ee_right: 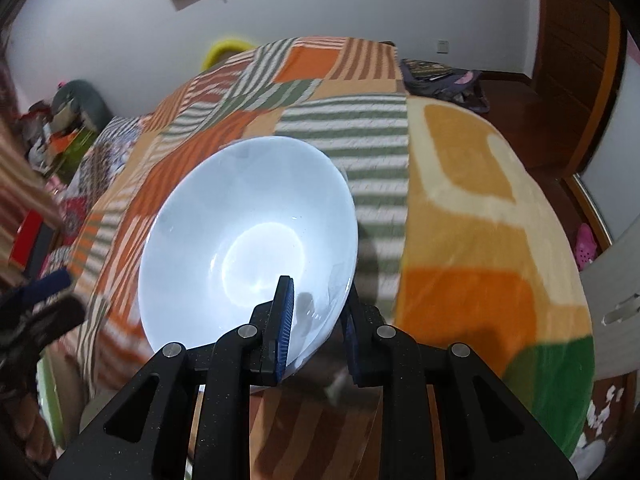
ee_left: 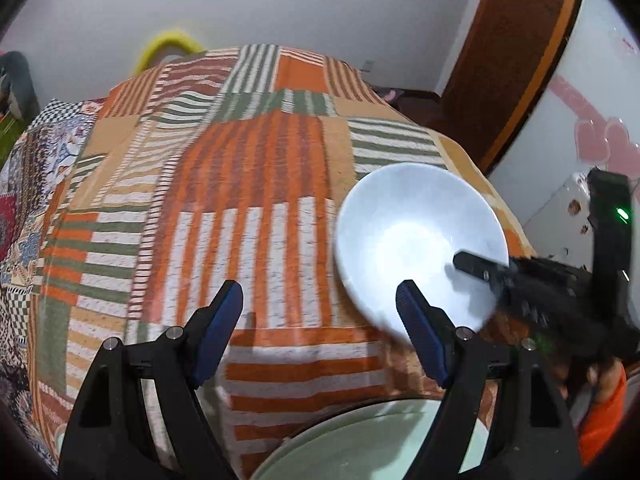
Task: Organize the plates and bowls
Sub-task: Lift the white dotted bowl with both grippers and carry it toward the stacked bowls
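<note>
Gripping the rim of a white bowl point(ee_right: 248, 236), the right claw point(ee_right: 316, 328) has its jaws pinched tight on the near wall at about 5 o'clock of the bowl, one blue pad inside, the other outside. The bowl is tilted, its mouth turned toward the camera, over a bed covered in a striped patchwork blanket point(ee_right: 360, 152) of orange, green and cream. From the left wrist view the same bowl point(ee_left: 416, 240) sits at 3 o'clock, with the right claw point(ee_left: 476, 266) reaching in from the right edge, blurred. The left claw point(ee_left: 320, 328) stands wide open with nothing between its blue pads, only blanket point(ee_left: 248, 184) showing in the gap. Just below it, at 6 o'clock, the rim of a pale plate point(ee_left: 360, 444) shows between the claw's black arms. An orange sleeve point(ee_left: 604, 412) is at 4 o'clock. A yellow curved object point(ee_right: 224, 50) peeks over the bed's far edge.
</note>
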`<control>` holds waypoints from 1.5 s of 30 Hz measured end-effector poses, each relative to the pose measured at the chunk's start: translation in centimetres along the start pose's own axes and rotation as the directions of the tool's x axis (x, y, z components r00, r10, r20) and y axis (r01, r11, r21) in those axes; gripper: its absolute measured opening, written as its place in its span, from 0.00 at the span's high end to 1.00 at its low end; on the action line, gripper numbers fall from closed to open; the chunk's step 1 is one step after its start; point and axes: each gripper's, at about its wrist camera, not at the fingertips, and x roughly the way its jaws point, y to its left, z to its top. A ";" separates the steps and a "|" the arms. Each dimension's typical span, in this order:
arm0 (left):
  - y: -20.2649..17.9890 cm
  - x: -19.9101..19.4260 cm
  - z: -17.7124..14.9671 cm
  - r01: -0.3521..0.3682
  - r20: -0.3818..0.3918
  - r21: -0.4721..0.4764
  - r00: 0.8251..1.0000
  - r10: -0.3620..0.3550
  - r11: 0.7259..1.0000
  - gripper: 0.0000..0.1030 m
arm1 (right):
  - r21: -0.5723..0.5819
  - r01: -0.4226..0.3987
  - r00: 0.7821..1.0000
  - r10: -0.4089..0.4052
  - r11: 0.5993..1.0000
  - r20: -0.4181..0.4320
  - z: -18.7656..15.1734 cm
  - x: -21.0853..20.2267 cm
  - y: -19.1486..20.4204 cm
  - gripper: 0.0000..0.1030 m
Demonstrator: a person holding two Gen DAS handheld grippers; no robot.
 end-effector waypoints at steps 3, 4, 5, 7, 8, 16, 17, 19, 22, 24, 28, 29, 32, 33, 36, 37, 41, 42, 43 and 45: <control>-0.9 1.6 0.1 -0.001 -0.032 0.014 0.999 0.002 1.000 0.38 | -0.021 -0.008 1.000 0.008 1.000 -0.009 -0.7 0.0 0.5 0.80; -1.1 2.1 0.1 0.000 -0.043 0.017 0.999 0.001 1.000 0.45 | -0.025 -0.007 1.000 0.007 1.000 -0.012 -0.8 0.1 0.5 0.80; -1.2 2.6 0.1 -0.001 -0.054 0.018 0.999 0.002 1.000 0.51 | -0.028 -0.006 1.000 0.005 1.000 -0.013 -1.1 0.1 0.5 0.80; -1.5 3.7 0.0 0.000 -0.078 0.020 0.997 0.001 1.000 0.63 | -0.025 -0.003 1.000 0.002 1.000 -0.015 -1.3 0.3 0.4 0.80; -1.6 4.2 0.0 0.004 -0.091 0.019 0.996 -0.002 1.000 0.71 | -0.018 -0.005 1.000 0.005 1.000 -0.016 -1.3 0.4 0.2 0.80; -2.0 5.4 -0.1 0.024 -0.107 0.026 0.994 -0.021 0.999 0.84 | 0.067 -0.045 0.999 0.045 0.997 0.007 -1.0 0.4 -0.4 0.78; -2.0 5.4 -0.1 0.025 -0.107 0.025 0.994 -0.022 0.999 0.84 | 0.069 -0.038 0.999 0.037 0.997 0.010 -0.9 0.5 -0.5 0.78; -2.1 5.0 -0.1 0.014 -0.095 0.031 0.995 -0.011 0.999 0.85 | 0.074 -0.037 0.999 0.036 0.997 0.015 -0.7 0.6 -0.5 0.78; -2.7 4.7 0.0 0.000 -0.082 0.052 0.997 0.005 0.999 0.85 | 0.073 -0.042 0.999 0.041 0.996 0.014 -0.7 0.4 -0.2 0.79; -2.8 4.4 0.0 -0.001 -0.081 0.052 0.997 0.005 0.999 0.85 | 0.070 -0.024 1.000 0.024 0.997 0.010 -0.7 0.3 0.1 0.79; -2.6 3.5 -0.1 0.027 -0.082 0.035 0.996 -0.024 0.999 0.85 | 0.089 -0.035 0.999 0.035 0.995 0.009 -0.9 -0.1 -0.2 0.79; -2.6 3.1 -0.1 0.031 -0.079 0.035 0.996 -0.028 0.999 0.85 | 0.091 -0.038 0.999 0.037 0.995 0.011 -0.9 -0.3 -0.1 0.79; -2.8 1.9 -0.3 0.032 -0.060 0.043 0.998 -0.029 0.999 0.85 | 0.093 -0.041 0.999 0.039 0.995 0.025 -1.0 -1.1 0.2 0.79; -2.9 1.2 -0.4 0.034 -0.047 0.046 0.998 -0.032 0.998 0.85 | 0.093 -0.044 0.999 0.041 0.995 0.033 -1.0 -1.5 0.4 0.79; -2.9 -0.6 -0.5 0.044 -0.020 0.048 0.999 -0.043 0.998 0.85 | 0.095 -0.058 0.997 0.053 0.994 0.056 -1.0 -2.7 0.9 0.79; -2.9 -1.3 -0.5 0.046 -0.009 0.049 0.999 -0.046 0.998 0.85 | 0.094 -0.061 0.997 0.055 0.994 0.062 -1.0 -3.0 1.0 0.79; -2.7 -3.7 -0.7 0.048 0.028 0.051 0.998 -0.050 0.998 0.85 | 0.083 -0.076 0.994 0.069 0.994 0.090 -1.0 -4.7 2.0 0.79; -2.5 -4.5 -0.8 0.047 0.039 0.050 0.998 -0.049 0.998 0.85 | 0.080 -0.078 0.993 0.071 0.994 0.095 -1.0 -4.8 2.3 0.79; -2.4 -4.9 -0.8 0.047 0.044 0.049 0.998 -0.049 0.998 0.85 | 0.076 -0.082 0.992 0.074 0.994 0.100 -1.0 -5.2 2.6 0.79; -2.1 -6.2 -1.1 0.046 0.059 0.046 0.997 -0.049 0.998 0.85 | 0.067 -0.085 0.991 0.077 0.994 0.111 -1.0 -5.8 3.3 0.79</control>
